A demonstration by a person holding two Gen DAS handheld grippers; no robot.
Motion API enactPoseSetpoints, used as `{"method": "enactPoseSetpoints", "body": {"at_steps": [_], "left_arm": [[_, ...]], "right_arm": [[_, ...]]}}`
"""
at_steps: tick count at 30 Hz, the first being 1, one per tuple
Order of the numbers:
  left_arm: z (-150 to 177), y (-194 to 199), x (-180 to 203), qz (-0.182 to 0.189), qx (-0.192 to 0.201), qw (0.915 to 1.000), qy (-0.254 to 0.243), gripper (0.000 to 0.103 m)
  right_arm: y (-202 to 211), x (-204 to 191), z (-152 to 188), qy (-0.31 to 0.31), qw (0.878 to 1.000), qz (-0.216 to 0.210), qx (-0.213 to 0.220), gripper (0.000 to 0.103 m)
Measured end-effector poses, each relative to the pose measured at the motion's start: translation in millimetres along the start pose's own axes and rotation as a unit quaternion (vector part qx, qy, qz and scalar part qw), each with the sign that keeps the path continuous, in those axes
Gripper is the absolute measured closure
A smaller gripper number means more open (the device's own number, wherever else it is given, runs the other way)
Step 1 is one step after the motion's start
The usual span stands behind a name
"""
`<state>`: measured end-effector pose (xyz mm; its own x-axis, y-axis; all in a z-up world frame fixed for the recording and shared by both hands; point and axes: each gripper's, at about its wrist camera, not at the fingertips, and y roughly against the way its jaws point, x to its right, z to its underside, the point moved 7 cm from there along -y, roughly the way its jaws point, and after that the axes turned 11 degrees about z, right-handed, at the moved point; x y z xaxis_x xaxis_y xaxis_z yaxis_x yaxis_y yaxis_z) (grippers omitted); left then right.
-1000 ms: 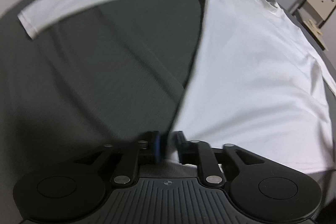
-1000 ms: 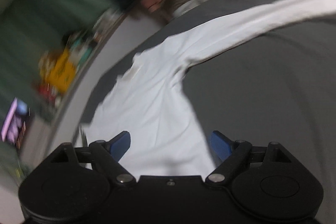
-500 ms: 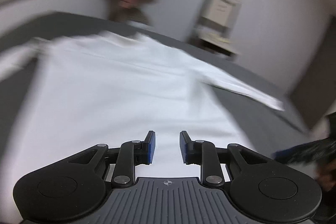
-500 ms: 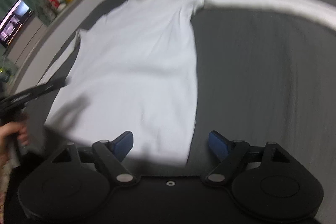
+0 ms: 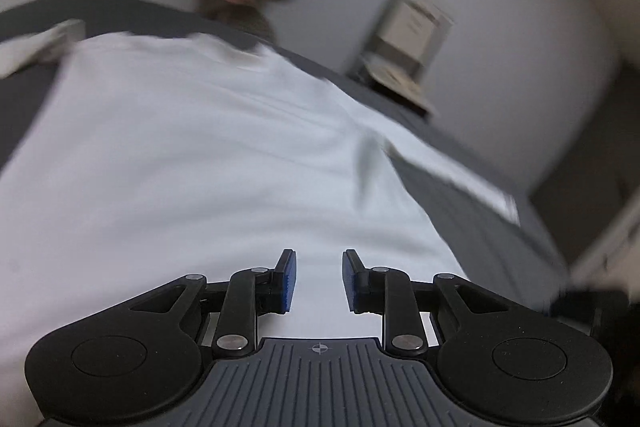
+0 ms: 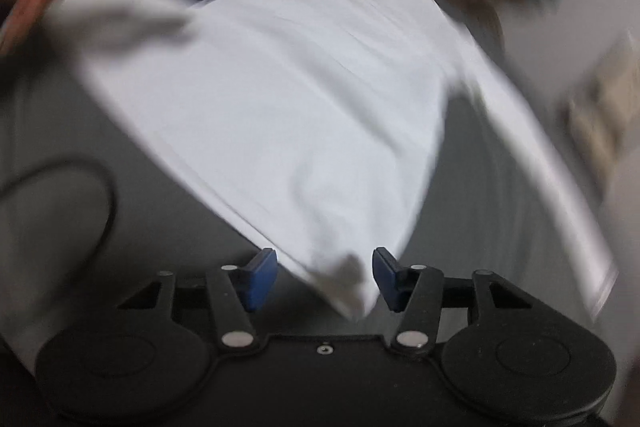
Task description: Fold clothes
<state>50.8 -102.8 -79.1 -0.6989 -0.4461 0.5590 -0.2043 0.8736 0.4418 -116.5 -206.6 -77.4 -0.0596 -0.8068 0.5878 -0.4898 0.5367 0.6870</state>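
White shirt [image 5: 208, 155] is soft matt cloth, lightly creased; the grey cover [image 6: 492, 211] under it is matt woven fabric. Left gripper [image 5: 316, 281] is matt black plastic with a ribbed grey housing, shiny metal pivot pins and blue rubbery-looking pads [image 5: 289, 281]. Right gripper [image 6: 325, 277] looks the same: matt black plastic, metal pins.

A white long-sleeved shirt [image 5: 208, 163] lies spread flat ahead of the left claw [image 5: 316, 281], sleeves apparently stretched outward.

Long-sleeved shirt [image 5: 208, 163] lies spread flat on the bed [image 5: 472, 195], sleeves out to both sides, with its hem corner right between the right gripper [image 6: 325, 277] jaws.
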Motion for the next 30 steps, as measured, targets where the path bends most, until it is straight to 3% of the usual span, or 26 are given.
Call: {"method": "enactPoseSetpoints", "body": {"at_steps": [4,7,11,24,30], "left_arm": [[-2,9,-34,-0.011,0.019,0.9984,0.052,0.078],[-3,14,-55,-0.015,0.033,0.9958,0.084,0.078],[-7,14,-61,-0.011,0.048,0.9948,0.089,0.078],[-9,15,-70,-0.014,0.046,0.9929,0.109,0.078],[-10,20,-72,-0.022,0.051,0.9925,0.109,0.078]], "right_arm": [[10,-43,-13,0.172,0.978,0.082,0.089,0.066],[8,-65,-16,0.217,0.97,0.052,0.093,0.069],[6,-78,-24,0.24,0.963,0.062,0.102,0.069],[9,-102,-41,0.289,0.944,0.063,0.147,0.069],[3,-113,-45,0.301,0.931,0.098,0.179,0.071]]}}
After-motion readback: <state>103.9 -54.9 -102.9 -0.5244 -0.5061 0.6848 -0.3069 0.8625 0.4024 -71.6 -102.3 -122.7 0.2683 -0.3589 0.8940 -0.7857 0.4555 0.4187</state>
